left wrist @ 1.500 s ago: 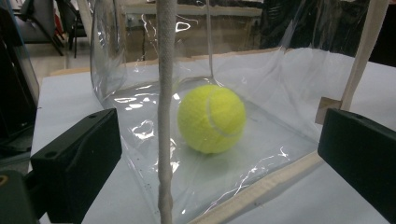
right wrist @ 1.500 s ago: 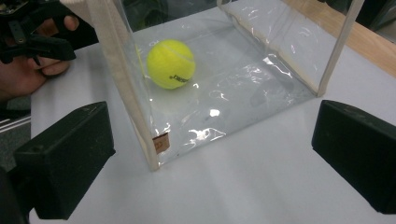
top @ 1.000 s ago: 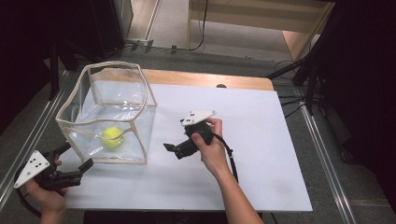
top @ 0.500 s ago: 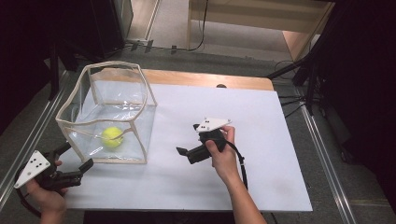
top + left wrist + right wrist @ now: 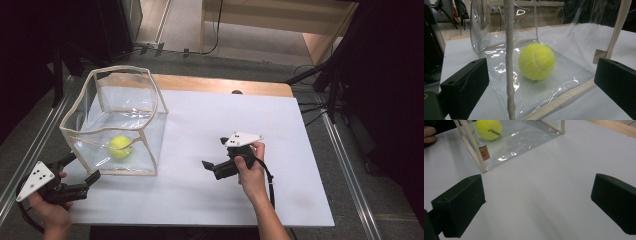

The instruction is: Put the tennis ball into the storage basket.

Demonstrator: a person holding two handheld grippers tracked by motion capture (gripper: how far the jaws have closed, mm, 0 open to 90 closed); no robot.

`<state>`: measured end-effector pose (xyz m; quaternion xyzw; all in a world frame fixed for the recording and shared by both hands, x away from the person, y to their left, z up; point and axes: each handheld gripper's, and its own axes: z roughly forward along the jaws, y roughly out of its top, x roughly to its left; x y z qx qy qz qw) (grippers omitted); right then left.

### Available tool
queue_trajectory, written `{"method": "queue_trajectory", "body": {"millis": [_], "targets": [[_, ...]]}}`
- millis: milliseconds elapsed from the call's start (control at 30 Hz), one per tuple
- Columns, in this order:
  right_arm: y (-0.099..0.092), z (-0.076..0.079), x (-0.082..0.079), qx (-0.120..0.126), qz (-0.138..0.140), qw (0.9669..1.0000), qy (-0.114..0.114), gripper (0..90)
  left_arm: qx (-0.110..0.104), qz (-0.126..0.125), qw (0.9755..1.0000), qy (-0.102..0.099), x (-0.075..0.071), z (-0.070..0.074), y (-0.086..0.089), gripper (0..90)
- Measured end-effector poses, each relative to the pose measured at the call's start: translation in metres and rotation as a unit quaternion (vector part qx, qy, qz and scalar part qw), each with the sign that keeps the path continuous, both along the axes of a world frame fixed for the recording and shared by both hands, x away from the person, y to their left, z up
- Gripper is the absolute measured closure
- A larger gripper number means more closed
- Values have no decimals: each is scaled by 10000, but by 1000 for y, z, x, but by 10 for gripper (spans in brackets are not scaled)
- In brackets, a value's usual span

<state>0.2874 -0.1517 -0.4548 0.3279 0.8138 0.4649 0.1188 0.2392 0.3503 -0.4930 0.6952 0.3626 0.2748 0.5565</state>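
A yellow tennis ball (image 5: 120, 147) (image 5: 536, 61) (image 5: 489, 128) lies on the bottom of a clear plastic box-shaped bag with beige trim (image 5: 150, 100) (image 5: 509, 62) (image 5: 524, 137), which stands open-topped at the left of the white table. My left gripper (image 5: 80, 168) (image 5: 540, 75) is open at the bag's near left corner, with its jaws to either side of the corner seam and not touching it. My right gripper (image 5: 214, 153) (image 5: 537, 195) is open over bare table right of the bag, pointing toward it, with nothing between its jaws.
The white table top (image 5: 235, 115) has a wooden strip (image 5: 220, 84) along its far edge and metal rails (image 5: 345, 165) on both sides. The hand holding the left gripper (image 5: 429, 133) appears beyond the bag in the right gripper view.
My right gripper has drawn back to the right and slightly nearer the person, away from the bag. The left gripper, bag and ball have stayed where they were.
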Motion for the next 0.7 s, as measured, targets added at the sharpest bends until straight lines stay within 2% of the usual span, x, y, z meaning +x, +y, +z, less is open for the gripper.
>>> {"method": "queue_trajectory", "body": {"millis": [700], "targets": [[-45,-14,-17,42,-451,9990,60,0,16,-21,10000,1,0,-1,-1,0]]}}
